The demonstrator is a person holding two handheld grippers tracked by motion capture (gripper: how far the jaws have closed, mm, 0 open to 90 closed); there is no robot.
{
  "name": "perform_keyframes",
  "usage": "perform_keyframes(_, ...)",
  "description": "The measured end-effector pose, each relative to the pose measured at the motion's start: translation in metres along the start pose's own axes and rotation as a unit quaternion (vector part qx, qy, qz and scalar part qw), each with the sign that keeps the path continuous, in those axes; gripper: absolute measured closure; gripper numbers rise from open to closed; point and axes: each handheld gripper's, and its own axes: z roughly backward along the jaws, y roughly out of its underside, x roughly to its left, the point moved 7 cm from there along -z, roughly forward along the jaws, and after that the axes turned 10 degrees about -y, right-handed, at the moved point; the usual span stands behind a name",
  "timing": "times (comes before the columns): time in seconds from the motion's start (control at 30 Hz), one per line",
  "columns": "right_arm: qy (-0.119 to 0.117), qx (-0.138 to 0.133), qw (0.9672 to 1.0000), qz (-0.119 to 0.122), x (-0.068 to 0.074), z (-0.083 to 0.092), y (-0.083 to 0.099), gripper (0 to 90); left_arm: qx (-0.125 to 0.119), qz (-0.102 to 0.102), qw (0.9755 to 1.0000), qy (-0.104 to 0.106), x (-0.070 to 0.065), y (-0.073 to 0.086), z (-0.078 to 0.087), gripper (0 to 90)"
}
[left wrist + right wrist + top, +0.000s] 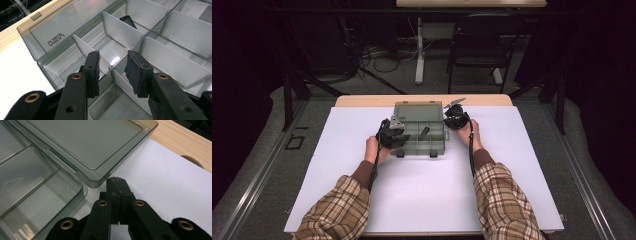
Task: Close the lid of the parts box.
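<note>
Left gripper view, near first: left gripper (113,65) has jaws apart at mid width, pads straddling a thin clear divider (88,50) at the near-left corner of the organizer box (42,64). Divider isn't pinched yet; daylight shows on both sides of it. Its long axis runs away from the jaws, roughly in line w/ the gap, so the coming move looks like a straight close on the divider, or a dip into the cell below. Further in, a small black part (128,20) lies in a cell beyond the next divider, ahead and slightly right of the jaws, w/ one wall between; left hand is the nearer one to it.

Right gripper view: right gripper (118,185) has jaws pressed together w/ nothing between, tip just beside the corner of the open lid (100,147), over the white mat (160,167). Can't tell if it touches the lid.

High view: box sits mid-table toward the far edge, lid laid open away from the person, grippers at its left and right sides. Beyond the wooden table edge (362,101): chair (479,40), floor cables.
</note>
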Motion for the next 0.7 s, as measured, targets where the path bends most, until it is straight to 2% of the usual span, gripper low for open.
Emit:
perform_keyframes(0.23, -0.001, -0.001, 1.0, 0.001, 0.0002, 0.0, 0.0002, 90.0, 0.012, -0.003, 0.9999, -0.003, -0.0003, -0.0006, -0.0007, 59.7)
perform_keyframes(0.33, 0.0, 0.0, 1.0, 0.001, 0.0002, 0.0001, 0.0002, 90.0, 0.028, -0.003, 0.9996, -0.006, -0.0019, 0.001, -0.0042, 55.4)
perform_keyframes(0.47, 0.001, -0.004, 1.0, 0.001, 0.0004, -0.0003, 0.0001, 90.0, 0.038, -0.021, 0.9989, -0.021, -0.0044, 0.001, -0.0061, 52.7)
perform_keyframes(0.6, 0.0, -0.001, 1.0, 0.0, 0.0001, 0.0002, 0.0005, 90.0, 0.034, -0.017, 0.9992, -0.014, -0.0027, 0.001, -0.0054, 55.0)
perform_keyframes(0.63, 0.0, 0.0, 1.0, -0.008, 0.0009, 0.0004, 0.0008, 90.0, 0.032, -0.015, 0.9993, -0.011, -0.0026, 0.001, -0.0054, 55.4)
perform_keyframes(0.67, -0.001, -0.004, 1.0, -0.003, 0.0, 0.0, 0.0003, 90.0, 0.03, -0.012, 0.9995, -0.006, -0.002, 0.0011, -0.0052, 55.6)
perform_keyframes(0.7, -0.002, -0.001, 0.9999, -0.01, 0.0004, 0.0006, 0.001, 90.0, 0.028, -0.012, 0.9995, -0.004, -0.0015, 0.0012, -0.0051, 56.2)
